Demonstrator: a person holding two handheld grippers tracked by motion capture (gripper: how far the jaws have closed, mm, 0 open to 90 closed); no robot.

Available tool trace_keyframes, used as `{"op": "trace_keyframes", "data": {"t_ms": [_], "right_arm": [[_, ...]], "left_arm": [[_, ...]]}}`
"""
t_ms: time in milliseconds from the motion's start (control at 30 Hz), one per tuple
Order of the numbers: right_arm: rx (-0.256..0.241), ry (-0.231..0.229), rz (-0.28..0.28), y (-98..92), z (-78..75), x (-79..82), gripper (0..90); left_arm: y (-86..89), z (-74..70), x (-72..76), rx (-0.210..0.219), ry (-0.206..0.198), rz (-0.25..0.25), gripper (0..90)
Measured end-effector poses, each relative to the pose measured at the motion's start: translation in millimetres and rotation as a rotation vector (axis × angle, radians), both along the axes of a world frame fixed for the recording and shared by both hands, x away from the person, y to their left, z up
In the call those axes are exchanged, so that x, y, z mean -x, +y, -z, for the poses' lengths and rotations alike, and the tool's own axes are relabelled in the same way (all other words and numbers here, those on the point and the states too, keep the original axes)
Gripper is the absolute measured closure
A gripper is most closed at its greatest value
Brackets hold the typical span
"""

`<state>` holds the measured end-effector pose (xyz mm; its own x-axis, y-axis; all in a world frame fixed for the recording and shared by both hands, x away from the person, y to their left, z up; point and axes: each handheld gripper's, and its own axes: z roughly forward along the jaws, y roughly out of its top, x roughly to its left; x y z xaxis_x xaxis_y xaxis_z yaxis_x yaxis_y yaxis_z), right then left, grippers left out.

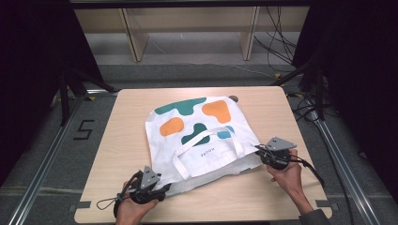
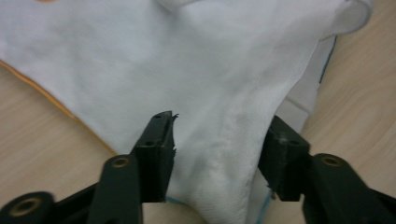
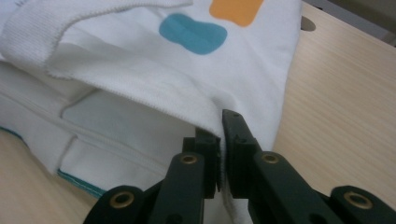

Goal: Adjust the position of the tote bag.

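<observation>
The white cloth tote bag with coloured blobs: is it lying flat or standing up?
Lying flat: the white cloth tote bag is spread on the wooden table, printed side up.

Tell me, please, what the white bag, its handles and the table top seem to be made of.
The tote bag looks like woven cotton canvas, matt: a fine weave shows, and it creases softly where the right gripper pinches its edge. Its handles seem a thicker ribbed webbing. The coloured patches look printed, flat. The table looks like pale wood or wood-look laminate, smooth, with fine grain lines; which one I cannot tell.

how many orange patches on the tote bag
2 on the tote bag: one orange patch at its left middle, another orange patch near the far right corner. The underside may hide more.
</observation>
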<state>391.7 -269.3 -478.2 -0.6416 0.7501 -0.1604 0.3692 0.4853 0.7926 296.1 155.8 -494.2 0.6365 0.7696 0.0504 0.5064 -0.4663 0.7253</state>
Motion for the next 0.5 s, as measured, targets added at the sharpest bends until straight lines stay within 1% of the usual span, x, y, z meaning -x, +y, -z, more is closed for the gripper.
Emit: {"op": "trace_keyframes", "data": {"t_ms": [33,67,100,133,167,200,267,300,333,367,400,433,467,500], "right_arm": [[0.000,0.000,0.000,0.0,0.0,0.0,86.5],[-0.026,0.018,-0.001,-0.7,-2.1,1.7,86.6],[-0.024,-0.005,-0.006,-2.4,-4.2,2.1,86.9],[-0.014,-0.011,-0.010,-2.4,-5.6,3.0,87.2],[-0.006,-0.011,-0.014,-1.4,-7.0,4.6,87.3],[-0.005,-0.012,-0.019,-0.6,-8.3,5.9,87.3],[-0.003,-0.014,-0.037,1.5,-11.1,10.5,87.3],[0.002,-0.021,-0.046,1.9,-12.4,13.2,87.4],[-0.007,-0.015,-0.065,1.3,-14.6,19.7,87.4],[-0.007,-0.015,-0.065,1.3,-14.6,19.7,87.4],[-0.009,-0.014,-0.074,-0.4,-15.5,24.8,87.3],[-0.009,-0.014,-0.074,-0.4,-15.5,24.8,87.3],[-0.027,0.000,-0.073,0.8,-15.7,29.1,87.3],[-0.027,0.000,-0.073,0.8,-15.7,29.1,87.3]], "left_arm": [[0.0,0.0,0.0,0.000,0.000,0.000,43.1],[-4.8,2.0,2.1,-0.015,0.007,0.004,43.1],[-8.3,2.8,3.5,-0.036,0.000,0.006,41.1],[-10.4,3.1,4.3,-0.057,-0.008,0.003,40.2],[-11.0,3.5,4.0,-0.066,-0.015,-0.001,39.2],[-10.6,4.1,3.2,-0.074,-0.019,-0.019,38.2],[-5.8,3.8,1.0,-0.070,-0.016,-0.038,38.7],[-1.8,2.7,-0.6,-0.072,-0.027,-0.046,39.5],[6.3,0.4,-3.2,-0.058,-0.027,-0.047,44.7],[6.3,0.4,-3.2,-0.058,-0.027,-0.047,47.1],[14.4,-0.4,-7.0,-0.059,-0.024,-0.050,45.7],[14.4,-0.4,-7.0,-0.059,-0.024,-0.050,44.0],[18.0,2.9,-10.8,-0.050,-0.008,-0.084,40.0],[18.0,2.9,-10.8,-0.050,-0.008,-0.084,37.3]]}}
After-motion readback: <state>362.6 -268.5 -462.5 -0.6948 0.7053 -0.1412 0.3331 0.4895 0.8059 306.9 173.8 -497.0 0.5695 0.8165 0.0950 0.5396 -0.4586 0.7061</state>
